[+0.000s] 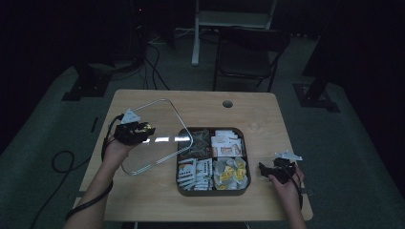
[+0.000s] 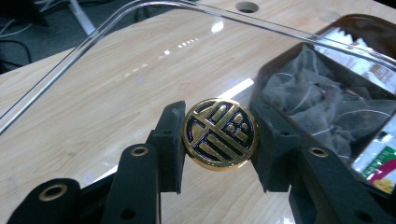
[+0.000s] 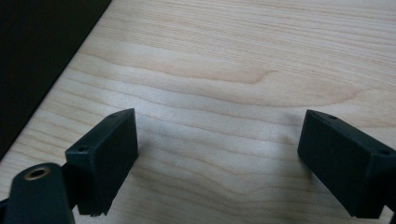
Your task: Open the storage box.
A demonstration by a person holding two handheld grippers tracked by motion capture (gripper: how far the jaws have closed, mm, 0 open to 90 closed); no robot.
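A clear lid (image 1: 160, 117) with a rounded metal-look rim is held over the left half of the table, its right corner near the dark compartment box (image 1: 212, 192). My left gripper (image 1: 142, 130) is shut on the lid's round gold knob (image 2: 219, 134), which sits between the jaws (image 2: 219, 140) in the left gripper view. The open box holds mesh tea bags (image 2: 317, 100), white and orange sachets (image 1: 227, 143) and yellow packets (image 1: 230, 171). My right gripper (image 1: 264, 168) rests open on bare wood to the right of the box, with nothing between its fingers (image 3: 219, 154).
The wooden table (image 1: 143, 200) has a cable hole (image 1: 227, 103) near its far edge. A dark folding chair (image 1: 248, 52) stands behind the table. Cables (image 1: 62, 160) lie on the floor at the left. The right gripper is close to the table's right edge.
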